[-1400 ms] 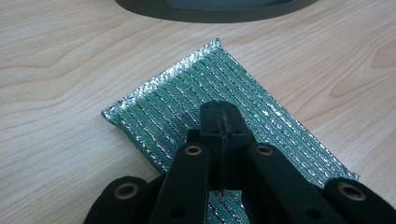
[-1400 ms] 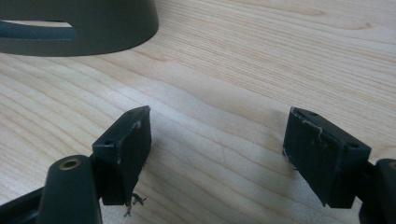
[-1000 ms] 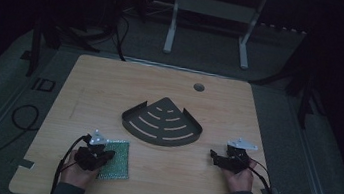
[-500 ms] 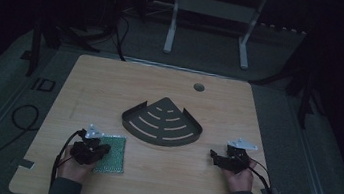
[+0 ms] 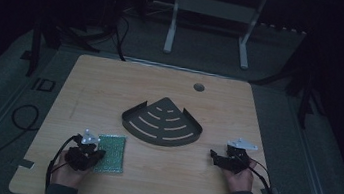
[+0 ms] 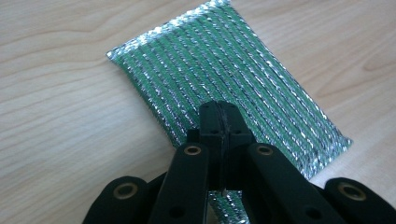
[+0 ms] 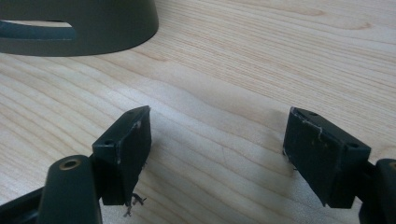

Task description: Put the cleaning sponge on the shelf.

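A green scouring pad with silver threads (image 5: 112,152) (image 6: 224,70) lies flat on the wooden table, near its front left. My left gripper (image 5: 97,156) (image 6: 219,114) is at the pad's left edge, tips over the near end. Its jaws have just been closing and now stand shut, pad against pad; I see nothing pinched between them. A dark fan-shaped slotted rack (image 5: 162,123) (image 7: 79,28) sits mid-table. My right gripper (image 5: 213,156) (image 7: 217,140) rests low over bare wood to the right of the rack, jaws wide open with nothing between them.
The wooden table (image 5: 111,84) has a round cable hole (image 5: 199,87) at its back right. Cables trail from both grippers over the front edge. A white metal stand (image 5: 211,11) is on the dark floor beyond the table.
My left gripper has drawn a little to the left, from over the pad to its left edge. The pad, the rack and the right gripper have stayed put.
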Demonstrator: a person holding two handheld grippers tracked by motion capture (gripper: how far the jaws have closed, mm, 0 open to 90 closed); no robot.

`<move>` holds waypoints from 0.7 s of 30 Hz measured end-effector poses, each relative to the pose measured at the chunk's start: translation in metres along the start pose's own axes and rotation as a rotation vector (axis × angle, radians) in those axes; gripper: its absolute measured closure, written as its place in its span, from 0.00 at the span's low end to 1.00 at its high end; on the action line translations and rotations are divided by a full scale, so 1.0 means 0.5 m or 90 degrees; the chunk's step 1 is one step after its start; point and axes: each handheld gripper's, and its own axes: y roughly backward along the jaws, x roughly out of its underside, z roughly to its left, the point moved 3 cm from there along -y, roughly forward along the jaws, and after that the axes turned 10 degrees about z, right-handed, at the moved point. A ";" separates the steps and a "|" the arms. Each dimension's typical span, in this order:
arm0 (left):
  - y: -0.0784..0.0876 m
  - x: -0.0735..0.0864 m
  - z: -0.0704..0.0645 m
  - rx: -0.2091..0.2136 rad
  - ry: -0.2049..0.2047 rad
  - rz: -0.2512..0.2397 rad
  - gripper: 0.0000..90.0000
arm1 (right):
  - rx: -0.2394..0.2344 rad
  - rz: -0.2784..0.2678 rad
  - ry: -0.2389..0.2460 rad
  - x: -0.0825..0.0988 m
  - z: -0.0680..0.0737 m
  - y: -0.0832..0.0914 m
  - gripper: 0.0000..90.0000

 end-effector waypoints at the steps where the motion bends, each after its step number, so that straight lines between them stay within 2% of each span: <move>1: -0.001 -0.002 0.003 -0.001 0.004 -0.001 1.00 | 0.000 0.000 0.000 0.000 0.000 0.000 0.25; 6: -0.004 -0.011 0.018 -0.013 0.008 0.000 1.00 | 0.000 0.000 0.000 0.000 0.000 0.000 0.25; 10: -0.004 -0.017 0.025 -0.012 0.007 0.002 0.99 | 0.000 0.000 0.000 0.000 0.000 0.000 0.25; 16: 0.016 -0.051 0.062 0.006 0.020 0.004 0.92 | 0.000 0.000 0.000 0.000 0.000 0.000 0.25; 21: 0.028 -0.076 0.078 0.024 0.005 0.021 0.84 | 0.000 0.000 0.000 0.000 0.000 0.000 0.25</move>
